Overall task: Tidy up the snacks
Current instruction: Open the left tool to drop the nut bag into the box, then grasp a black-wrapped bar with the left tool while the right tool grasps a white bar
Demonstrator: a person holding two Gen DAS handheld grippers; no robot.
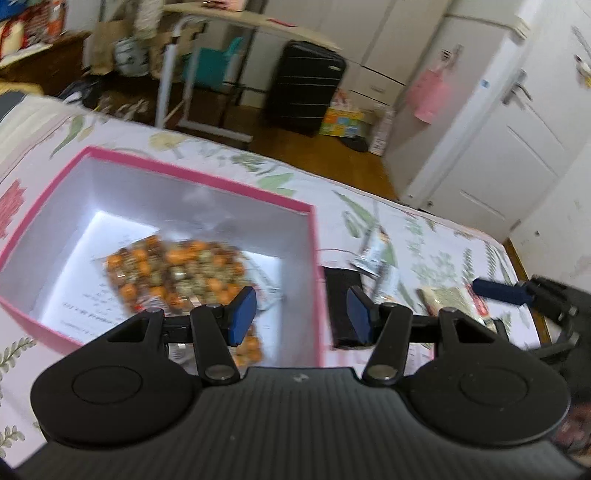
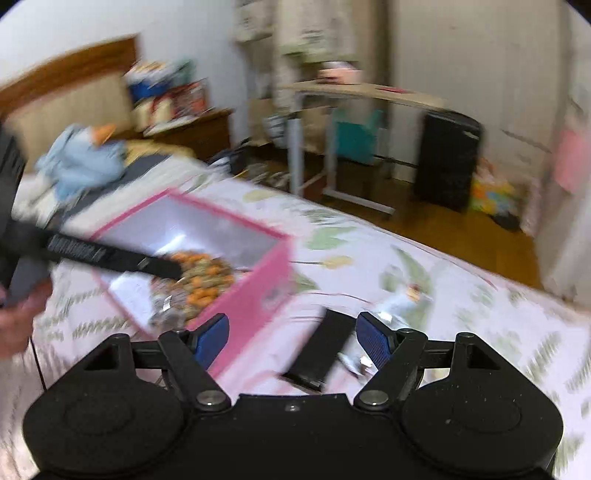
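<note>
While both views were smeared by motion, the left gripper (image 1: 301, 314) plainly stood with its blue-padded jaws spread wide and nothing between them, poised above the near right corner of the pink box (image 1: 316, 236), one pad over the box's interior and the other outside its right wall. From the other camera the same tool showed as a dark bar (image 2: 110, 258) reaching in over the box's left rim. The right gripper (image 2: 291, 338) likewise stood wide open and empty, low over the bed just outside the box's near corner. Inside the white-lined box (image 2: 255, 295) lay a clear bag of orange and brown snacks (image 1: 173, 273), flat on the floor of the box toward its near side, with a second, smaller snack packet (image 1: 249, 345) partly hidden under the left gripper's finger. Just beside the box's right wall a flat black object (image 1: 341, 306) rested on the floral bedsheet (image 1: 424, 236); what it was could not be told. Beyond it, near on the sheet, lay a small silvery wrapper (image 1: 373, 258), and farther right a pale green packet (image 1: 452, 299) close to the right gripper's blue pad (image 1: 498, 291). Across the wooden floor stood a black suitcase (image 1: 304, 86) beside a white-legged table (image 1: 236, 20).
</note>
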